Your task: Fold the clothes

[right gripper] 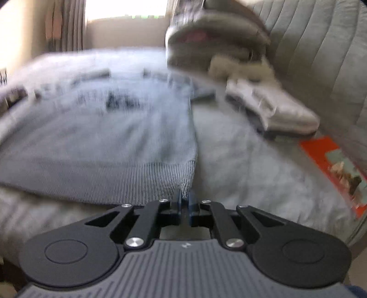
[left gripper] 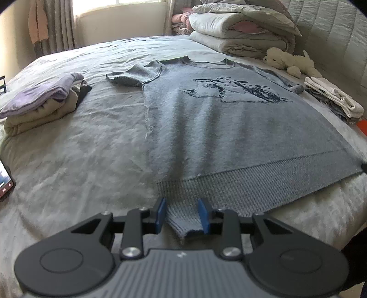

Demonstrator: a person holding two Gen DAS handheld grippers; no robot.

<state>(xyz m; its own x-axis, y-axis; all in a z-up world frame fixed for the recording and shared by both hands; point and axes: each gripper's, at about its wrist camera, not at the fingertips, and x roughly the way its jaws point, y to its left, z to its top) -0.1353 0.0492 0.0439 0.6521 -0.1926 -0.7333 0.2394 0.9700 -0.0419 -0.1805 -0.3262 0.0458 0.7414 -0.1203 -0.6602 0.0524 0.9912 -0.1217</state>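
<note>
The left claw (left gripper: 183, 214) stands apart around the hem's near-left corner of the sweater (left gripper: 213, 119); the right claw (right gripper: 184, 204) is clamped on the hem's right corner. The sweater lies flat on the bed (left gripper: 91, 149), long axis running away from the claws, collar toward the window (left gripper: 119, 9); folded piles (left gripper: 43, 103) sit left and right, bedding (left gripper: 240, 27) and a plush toy (left gripper: 289, 60) beyond.

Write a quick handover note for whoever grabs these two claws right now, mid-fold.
Left claw: open, fingers either side of the sweater's ribbed hem corner, not pinching.
Right claw: shut on the other hem corner.
Sweater lies flat, front up, on the bed, sleeves out.
Done: folded piles at far left and right.
Left: close the left claw, then fold this sweater; no fold made yet.
</note>
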